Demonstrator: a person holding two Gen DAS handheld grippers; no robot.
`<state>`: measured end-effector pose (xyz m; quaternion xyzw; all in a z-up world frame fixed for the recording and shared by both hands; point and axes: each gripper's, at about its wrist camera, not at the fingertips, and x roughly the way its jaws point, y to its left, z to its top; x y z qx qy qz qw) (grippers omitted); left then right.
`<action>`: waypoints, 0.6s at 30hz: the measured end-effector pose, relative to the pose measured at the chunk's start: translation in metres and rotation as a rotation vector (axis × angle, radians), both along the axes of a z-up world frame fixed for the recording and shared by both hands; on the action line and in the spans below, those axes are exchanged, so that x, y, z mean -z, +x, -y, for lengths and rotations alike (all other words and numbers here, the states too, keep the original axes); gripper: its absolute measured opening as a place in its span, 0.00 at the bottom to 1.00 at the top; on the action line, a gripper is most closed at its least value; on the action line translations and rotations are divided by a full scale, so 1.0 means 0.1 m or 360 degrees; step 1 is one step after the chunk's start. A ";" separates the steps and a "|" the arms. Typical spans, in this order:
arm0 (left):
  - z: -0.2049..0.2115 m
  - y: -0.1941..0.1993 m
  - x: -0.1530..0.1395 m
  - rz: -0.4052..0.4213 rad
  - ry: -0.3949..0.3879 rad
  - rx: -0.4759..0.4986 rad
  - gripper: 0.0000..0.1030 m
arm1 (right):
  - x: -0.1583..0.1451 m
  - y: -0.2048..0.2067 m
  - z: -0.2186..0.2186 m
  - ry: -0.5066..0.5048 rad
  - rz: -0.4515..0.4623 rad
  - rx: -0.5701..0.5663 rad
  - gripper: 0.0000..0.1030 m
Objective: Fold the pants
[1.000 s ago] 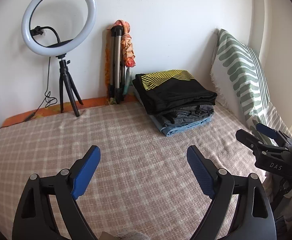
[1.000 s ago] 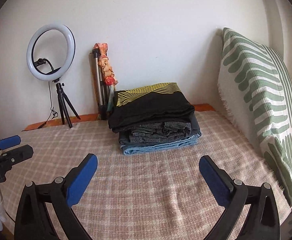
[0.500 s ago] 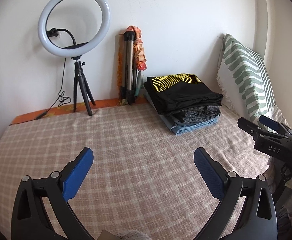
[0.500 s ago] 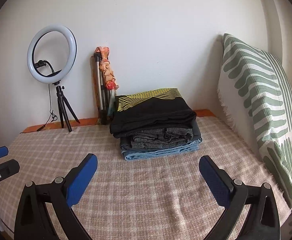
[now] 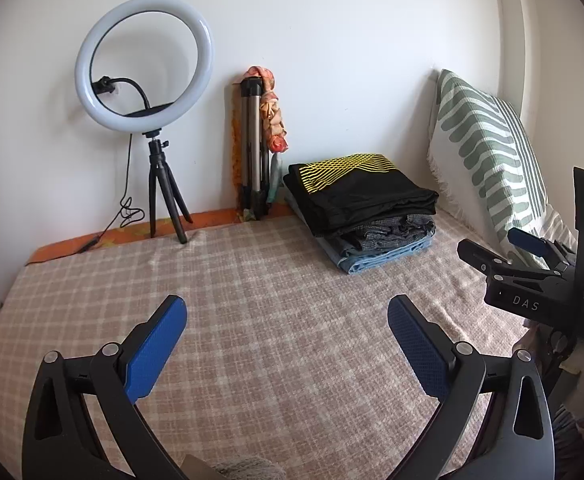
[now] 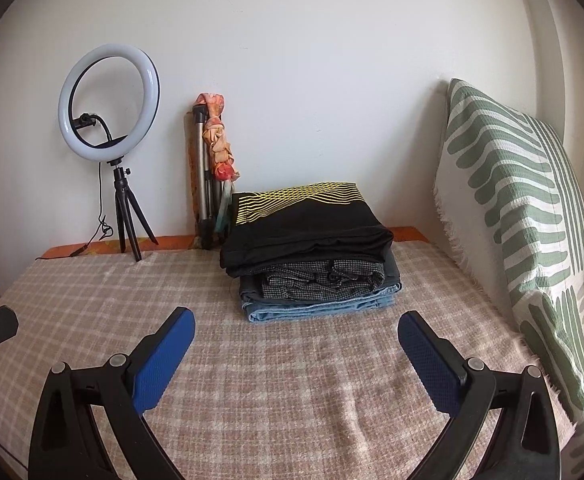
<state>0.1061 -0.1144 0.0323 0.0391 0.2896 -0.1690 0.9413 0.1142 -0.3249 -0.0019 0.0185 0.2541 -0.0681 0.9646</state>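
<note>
Looks like we're between garments here: a stack of folded clothes (image 6: 312,256) sits toward the back of the bed (image 6: 252,380), right of centre in the right wrist view, with the black pants with yellow lines (image 6: 304,220) on top, a grey checked piece under them and denim at the bottom. My guess is that the fold on that black pair is done and placed. The left claw (image 5: 288,344) has its blue pads spread wide with nothing between them, hovering over bare checked blanket, and the right claw (image 6: 296,356) is just as wide open and empty, pointing at the stack from the near side. No unfolded pants show anywhere in either view, so the next move probably means fetching another pair from somewhere out of frame and laying it flat on the open blanket in front. Room-wise, the middle and lower left of the bed are free, plenty of space for spreading cloth. Things to mind: the green striped pillow (image 6: 524,220) leaning along the right edge, the ring light (image 5: 144,64) on its little tripod at upper left, the folded tripod (image 5: 252,148) against the wall beside the stack, and the bed's left edge dropping off.
</note>
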 end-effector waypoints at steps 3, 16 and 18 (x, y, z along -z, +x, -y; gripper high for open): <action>0.01 0.02 0.05 -0.0043 -0.0015 0.0004 0.98 | 0.00 -0.01 0.02 0.0007 -0.0001 0.0000 1.00; 0.08 0.05 0.15 -0.0084 0.0048 -0.0001 0.98 | 0.00 -0.02 0.05 0.0032 -0.0005 0.0018 1.00; 0.08 0.06 0.15 -0.0084 0.0050 -0.0004 0.98 | 0.00 -0.02 0.04 0.0028 -0.0006 0.0013 1.00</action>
